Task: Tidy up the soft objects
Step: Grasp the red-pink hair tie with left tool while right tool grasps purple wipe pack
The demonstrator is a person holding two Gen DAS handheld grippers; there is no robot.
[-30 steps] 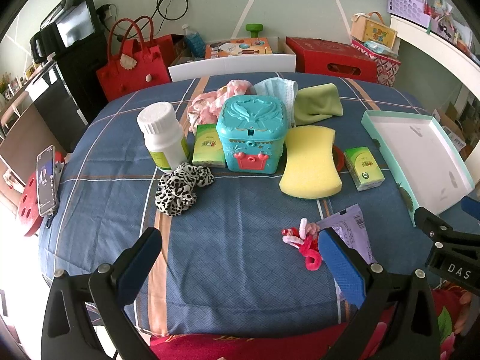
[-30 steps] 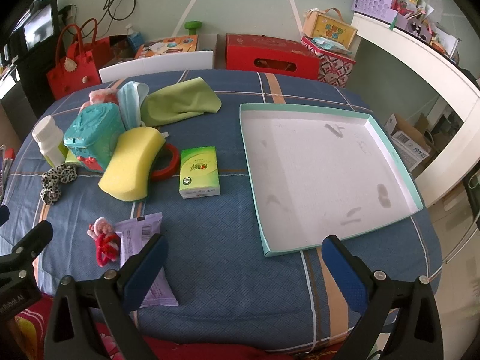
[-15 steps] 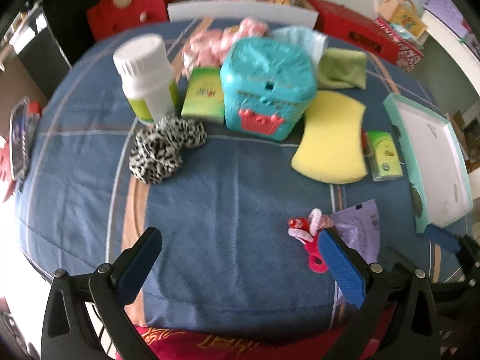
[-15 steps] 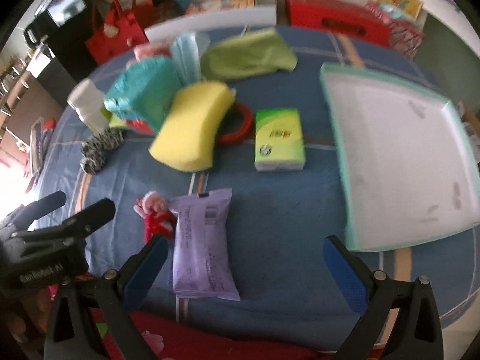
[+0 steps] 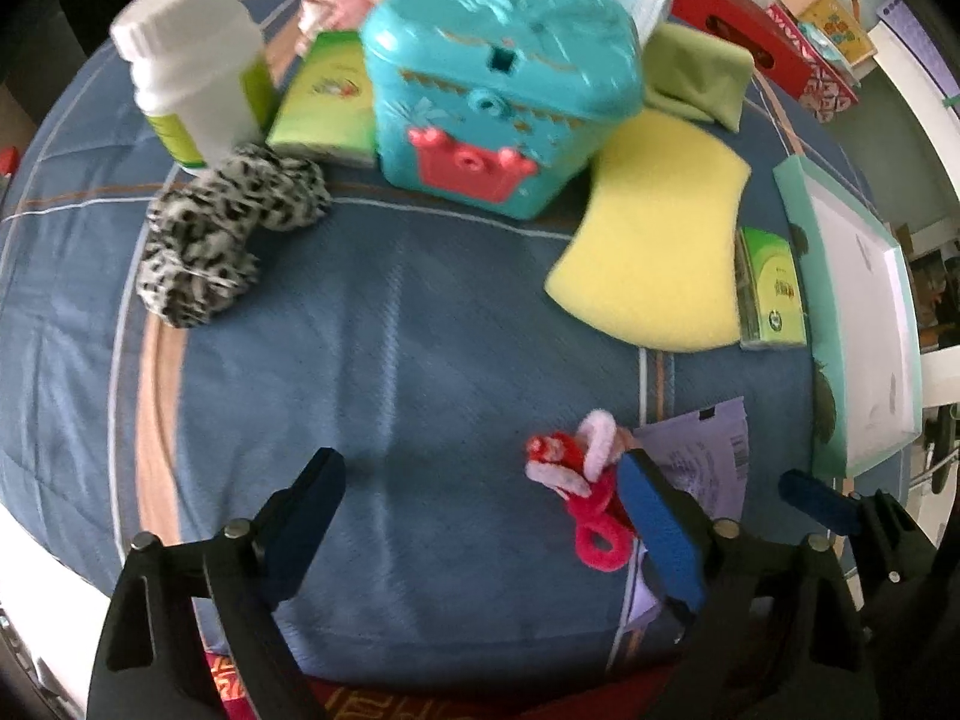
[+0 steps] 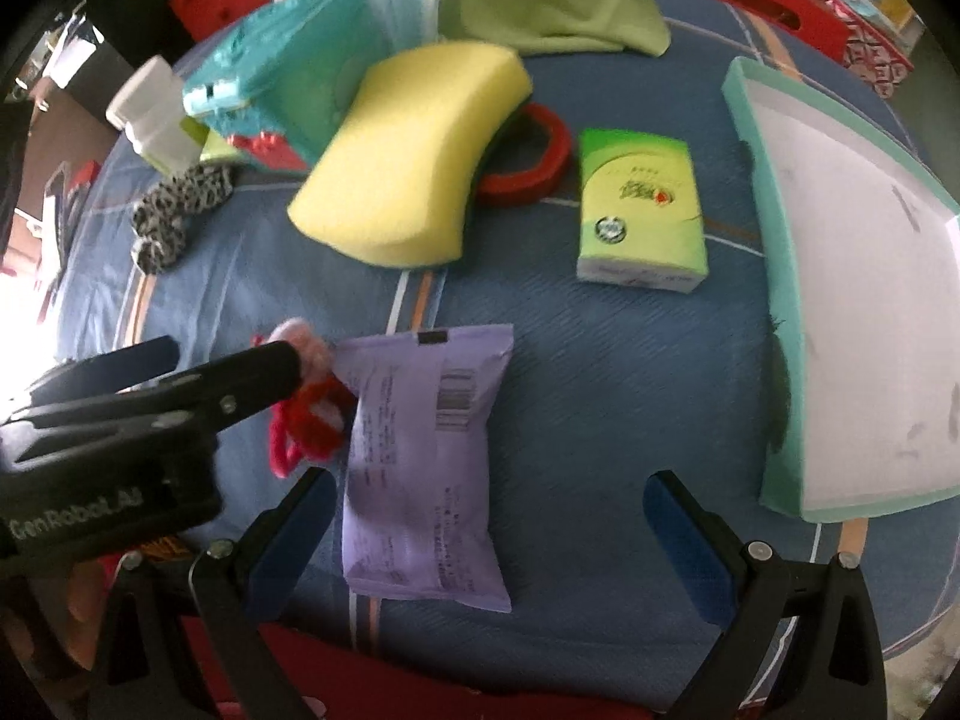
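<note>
We have sorted nothing yet: the teal-rimmed tray [image 6: 774, 276] lies empty. Our left gripper [image 5: 480, 516], wide and just narrowing, and right gripper [image 6: 486, 534], spread wide, hold nothing above the pink-red hair ties [image 5: 579, 480] and purple wipes pack [image 6: 420, 450].

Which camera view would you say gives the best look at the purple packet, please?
The right wrist view: the purple packet lies whole between the open right gripper's fingers, barcode up. The left wrist view shows only its upper part, the rest hidden behind the open left gripper's finger.
</note>
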